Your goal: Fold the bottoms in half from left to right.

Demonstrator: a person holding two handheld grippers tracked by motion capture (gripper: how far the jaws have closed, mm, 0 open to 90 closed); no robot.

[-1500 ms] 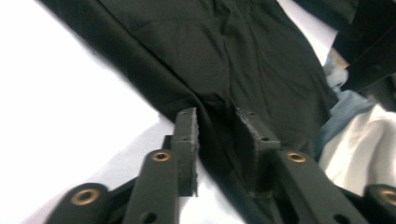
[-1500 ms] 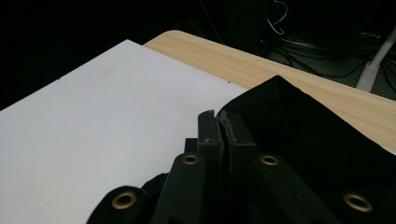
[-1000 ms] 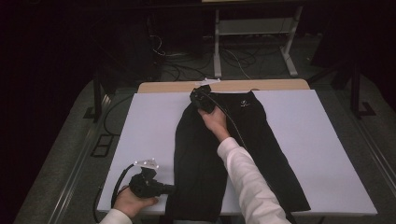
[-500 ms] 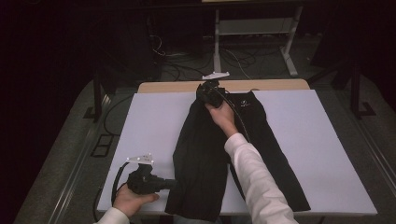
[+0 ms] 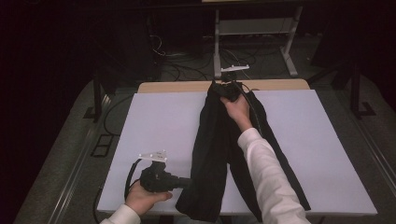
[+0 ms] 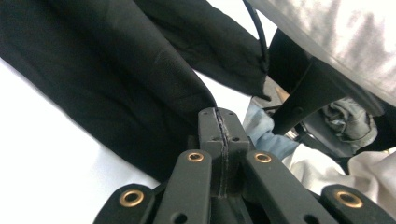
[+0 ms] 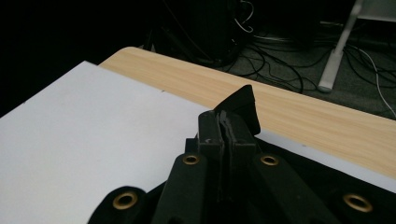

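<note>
Low at the left of the high view, the left gripper (image 5: 186,182) lies near the table's front edge, held by the person's left hand (image 5: 142,198), its grey plate on top. Its jaws are pressed together on the lower hem of the black trousers (image 5: 212,154); in the left gripper view the dark cloth (image 6: 116,84) runs into the closed tips. The trousers stretch from the lower middle of the frame up to the upper middle, lying lengthwise on the white sheet (image 5: 159,126) that covers the table. At their far end, in the upper middle of the frame, the right gripper (image 5: 223,88) is clamped on the waistband, with the right hand (image 5: 237,109) behind it. In the right gripper view a fold of black cloth (image 7: 243,109) stands pinched between the closed jaws, above the wooden table edge (image 7: 299,112).
</note>
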